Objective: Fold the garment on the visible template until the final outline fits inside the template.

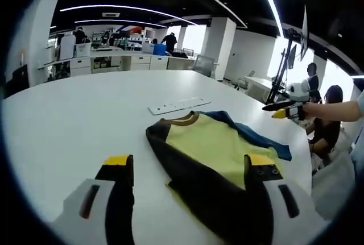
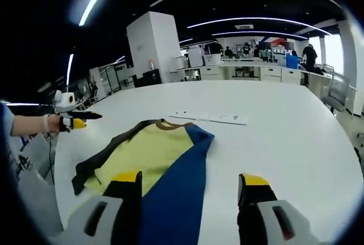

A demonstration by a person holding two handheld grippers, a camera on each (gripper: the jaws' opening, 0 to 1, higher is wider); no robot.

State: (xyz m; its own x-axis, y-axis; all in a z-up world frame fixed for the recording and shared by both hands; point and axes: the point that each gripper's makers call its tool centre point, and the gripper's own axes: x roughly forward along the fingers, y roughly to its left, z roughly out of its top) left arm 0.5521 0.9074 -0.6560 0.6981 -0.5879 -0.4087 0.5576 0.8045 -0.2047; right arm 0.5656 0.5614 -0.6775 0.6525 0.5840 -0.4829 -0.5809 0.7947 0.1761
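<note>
One garment [image 1: 213,148], yellow body with a dark sleeve one side and blue the other, lying mostly spread on the white table [image 1: 74,114] just short of a flat white strip [image 1: 179,105]. Barely started folding by the looks of it, sleeves only partly tucked. No clear template outline to go by. Left gripper [image 1: 190,168] and right gripper [image 2: 190,183] both hovering, jaws apart, holding nothing.

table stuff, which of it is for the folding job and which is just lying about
For the job:
- yellow shirt with dark and blue sleeves
- left claw, open
- right claw, open

Lying about:
- white power strip on the white table
- desks and storage bins in the background
</note>
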